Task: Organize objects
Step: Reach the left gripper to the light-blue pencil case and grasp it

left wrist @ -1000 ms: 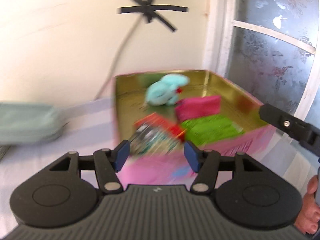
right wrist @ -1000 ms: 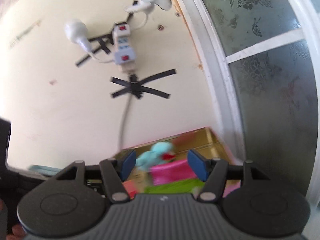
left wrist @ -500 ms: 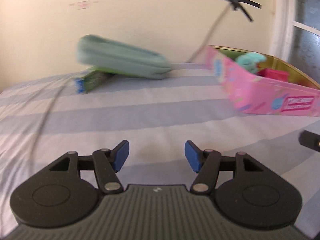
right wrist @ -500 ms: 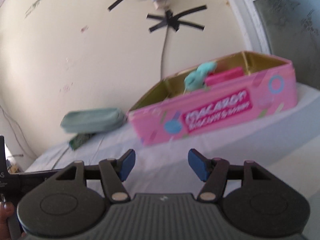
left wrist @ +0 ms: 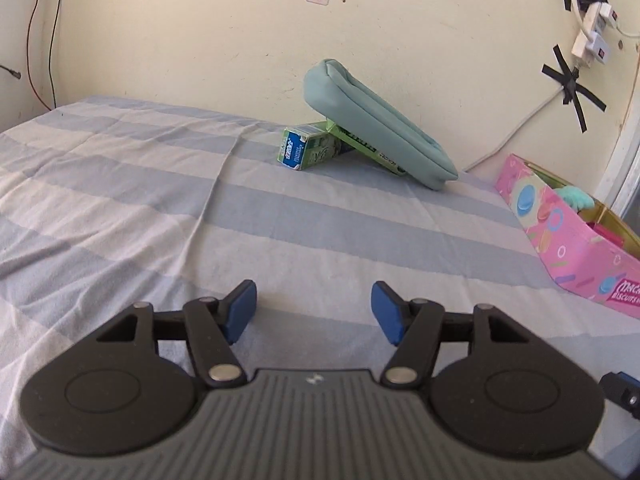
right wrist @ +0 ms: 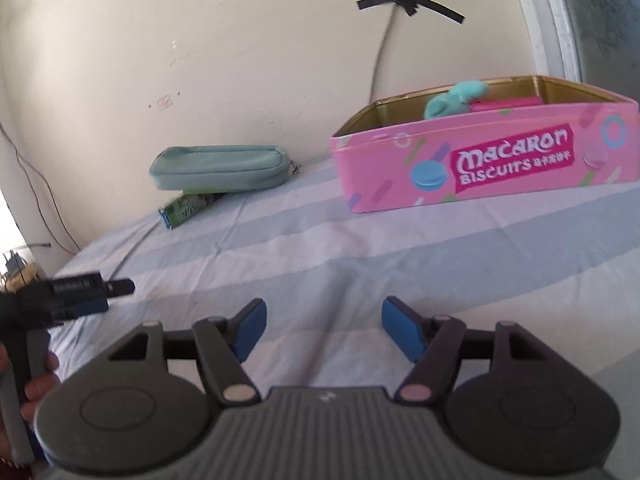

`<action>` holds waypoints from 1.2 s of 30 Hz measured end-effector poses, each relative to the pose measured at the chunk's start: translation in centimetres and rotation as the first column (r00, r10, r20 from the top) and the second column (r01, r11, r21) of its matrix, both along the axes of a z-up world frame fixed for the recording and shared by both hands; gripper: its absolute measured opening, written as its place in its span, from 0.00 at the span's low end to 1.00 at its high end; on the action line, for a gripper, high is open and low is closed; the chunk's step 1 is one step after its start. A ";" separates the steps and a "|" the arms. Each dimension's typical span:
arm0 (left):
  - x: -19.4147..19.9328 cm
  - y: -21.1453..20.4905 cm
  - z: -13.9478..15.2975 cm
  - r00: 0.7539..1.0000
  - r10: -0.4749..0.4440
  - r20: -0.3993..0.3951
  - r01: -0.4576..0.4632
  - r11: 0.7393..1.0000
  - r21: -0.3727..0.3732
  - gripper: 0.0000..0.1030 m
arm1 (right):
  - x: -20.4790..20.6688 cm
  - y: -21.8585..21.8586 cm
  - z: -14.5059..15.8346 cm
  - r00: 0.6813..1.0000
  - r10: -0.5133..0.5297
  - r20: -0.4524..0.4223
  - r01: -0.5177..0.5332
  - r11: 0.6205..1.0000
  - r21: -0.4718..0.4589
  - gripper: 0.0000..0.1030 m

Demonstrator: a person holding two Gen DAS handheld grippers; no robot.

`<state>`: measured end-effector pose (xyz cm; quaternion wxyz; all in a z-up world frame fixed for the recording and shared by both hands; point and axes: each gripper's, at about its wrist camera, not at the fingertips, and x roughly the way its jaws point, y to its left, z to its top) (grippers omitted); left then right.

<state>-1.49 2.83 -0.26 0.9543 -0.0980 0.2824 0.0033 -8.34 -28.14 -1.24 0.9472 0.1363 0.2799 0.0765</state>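
Note:
A pink macaron biscuit tin [right wrist: 480, 164] stands open on the striped bed sheet; it also shows in the left wrist view [left wrist: 560, 240]. Inside it lie a teal plush toy [right wrist: 456, 98] and a magenta item [right wrist: 508, 103]. A teal pouch [left wrist: 376, 124] leans on a green box [left wrist: 308, 148] by the wall; both show in the right wrist view, the pouch [right wrist: 220, 166] above the box [right wrist: 186, 208]. My left gripper [left wrist: 313, 312] is open and empty over the sheet. My right gripper [right wrist: 323, 330] is open and empty, well short of the tin.
The bed sheet [left wrist: 160, 208] is striped blue and white with a long crease. A power strip [left wrist: 588, 40] and a cable are taped to the wall. A window frame [right wrist: 556, 20] stands behind the tin. The left gripper's body [right wrist: 60, 300] shows at the left edge.
Both grippers have pulled back from above the tin and lowered. The left view has swung left toward the pouch and box. Both stay open and empty.

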 end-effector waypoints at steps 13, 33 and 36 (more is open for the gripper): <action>-0.2 0.3 -0.1 1.000 -0.006 0.010 0.006 0.999 -0.032 0.67 | -0.1 -0.4 -0.3 1.000 -0.013 0.012 0.012 0.999 0.040 0.65; 0.3 0.8 0.8 1.000 -0.006 -0.015 0.005 0.999 -0.047 0.97 | 0.3 -1.0 0.2 0.999 0.028 0.015 -0.030 0.996 0.083 0.75; 3.1 1.9 3.5 1.000 0.026 -0.009 -0.027 0.998 -0.057 0.97 | 1.3 -0.4 1.6 0.994 0.079 0.076 -0.081 0.996 0.024 0.75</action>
